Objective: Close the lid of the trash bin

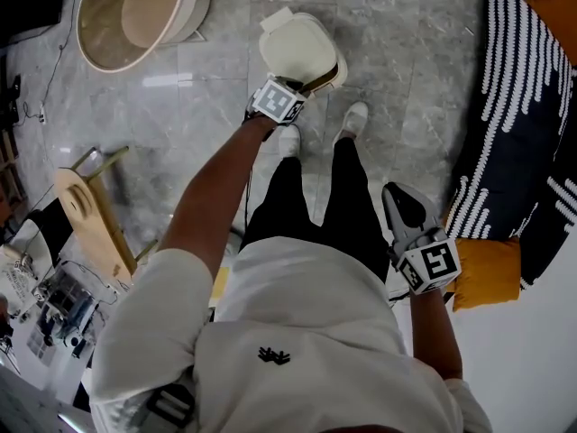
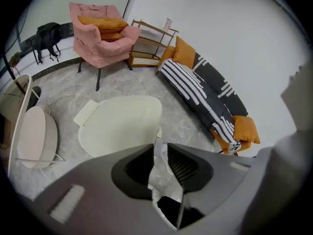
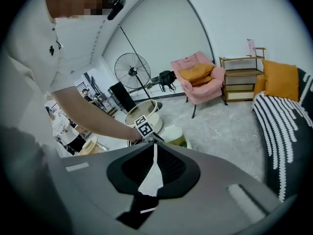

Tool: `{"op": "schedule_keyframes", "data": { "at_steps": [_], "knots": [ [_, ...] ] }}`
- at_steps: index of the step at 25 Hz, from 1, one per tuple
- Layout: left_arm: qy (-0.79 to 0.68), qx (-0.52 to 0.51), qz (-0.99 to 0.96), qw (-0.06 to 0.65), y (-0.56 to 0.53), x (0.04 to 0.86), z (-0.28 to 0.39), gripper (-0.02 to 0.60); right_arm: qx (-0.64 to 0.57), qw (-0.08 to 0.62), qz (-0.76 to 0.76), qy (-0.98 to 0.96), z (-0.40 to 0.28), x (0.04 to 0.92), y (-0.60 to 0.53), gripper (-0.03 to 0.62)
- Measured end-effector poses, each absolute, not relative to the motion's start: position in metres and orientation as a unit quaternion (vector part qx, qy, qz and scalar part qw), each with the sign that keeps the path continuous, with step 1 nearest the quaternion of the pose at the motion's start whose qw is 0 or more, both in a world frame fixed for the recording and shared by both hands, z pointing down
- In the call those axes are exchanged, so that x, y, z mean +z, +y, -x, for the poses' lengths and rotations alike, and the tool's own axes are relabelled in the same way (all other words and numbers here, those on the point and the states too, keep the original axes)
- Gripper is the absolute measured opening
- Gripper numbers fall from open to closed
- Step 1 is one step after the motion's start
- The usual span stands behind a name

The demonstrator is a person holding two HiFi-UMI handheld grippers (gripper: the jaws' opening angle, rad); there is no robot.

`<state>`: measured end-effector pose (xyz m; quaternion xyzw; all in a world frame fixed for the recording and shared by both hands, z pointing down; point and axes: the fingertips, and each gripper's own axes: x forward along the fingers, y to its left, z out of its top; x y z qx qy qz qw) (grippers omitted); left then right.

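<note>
- Trash bin (image 3: 178,141): cream lid (image 1: 297,48) lies over it.
- Left gripper (image 1: 315,78): at the lid's near edge, fingers narrowly apart, empty.
- Right gripper (image 1: 399,197): well back from the bin, fingers closed together.

Cream trash bin (image 1: 337,76) stands upright on the grey stone floor (image 1: 225,88). Its rounded cream lid (image 1: 297,48) sits tilted and not fully shut, with the olive inside showing beneath one edge. A small tab (image 1: 276,18) projects from the opposite edge.
</note>
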<state>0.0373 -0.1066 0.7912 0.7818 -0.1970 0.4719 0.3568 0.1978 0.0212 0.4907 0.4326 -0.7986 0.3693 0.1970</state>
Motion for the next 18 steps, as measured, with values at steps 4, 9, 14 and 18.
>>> {"op": "schedule_keyframes", "data": {
  "at_steps": [4,9,14,18],
  "knots": [
    [-0.195,0.478,-0.778,0.359,-0.1,0.803,-0.042,0.147,0.37,0.197,-0.43,-0.8,-0.203,0.495,0.016,0.02],
    [-0.196,0.482,-0.769,0.371,-0.092,0.817,-0.046,0.147,0.374,0.201,-0.424,-0.8,-0.21,0.502,0.011,0.02],
    [-0.19,0.49,-0.764,0.375,-0.086,0.828,-0.05,0.147,0.376,0.207,-0.414,-0.803,-0.214,0.509,0.005,0.02],
    [-0.184,0.497,-0.759,0.378,-0.081,0.839,-0.052,0.147,0.377,0.211,-0.403,-0.807,-0.214,0.515,0.002,0.02]
  ]
}}
